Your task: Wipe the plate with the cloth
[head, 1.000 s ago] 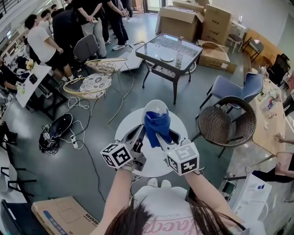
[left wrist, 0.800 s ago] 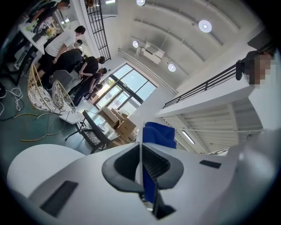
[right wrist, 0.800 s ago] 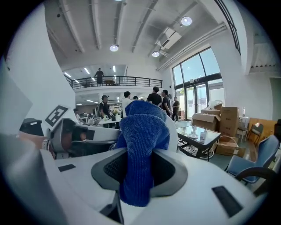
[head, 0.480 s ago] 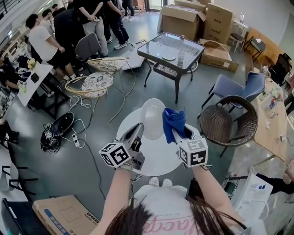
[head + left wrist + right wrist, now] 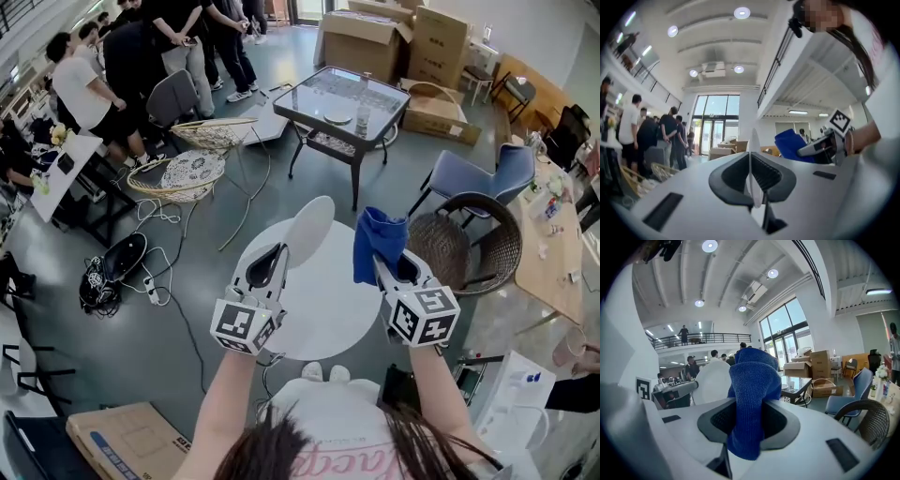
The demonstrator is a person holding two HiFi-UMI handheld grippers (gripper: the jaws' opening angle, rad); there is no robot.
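Two grippers are being held up over the round white table (image 5: 323, 323) in the head view. The plate (image 5: 309, 231) is being pinched by its near rim in the left gripper (image 5: 274, 259) and held clear of the table, its long axis being tipped toward far right. The blue cloth (image 5: 378, 242) is being clamped in the right gripper (image 5: 386, 269), bunched and sticking up. Plate is lying left of cloth, near but not touching.

Left gripper view: the jaws are being kept almost together on the plate (image 5: 753, 154), which is being seen edge-on as a thin white line. The cloth (image 5: 789, 144) is being seen off to the right.

Right gripper view: the jaws are being pressed on the cloth (image 5: 752, 399). The plate (image 5: 711, 380) is being shown broad-face to the left. Judged: the coming wipe is being decided by that gap, with the cloth needing to be carried left onto the facing side.
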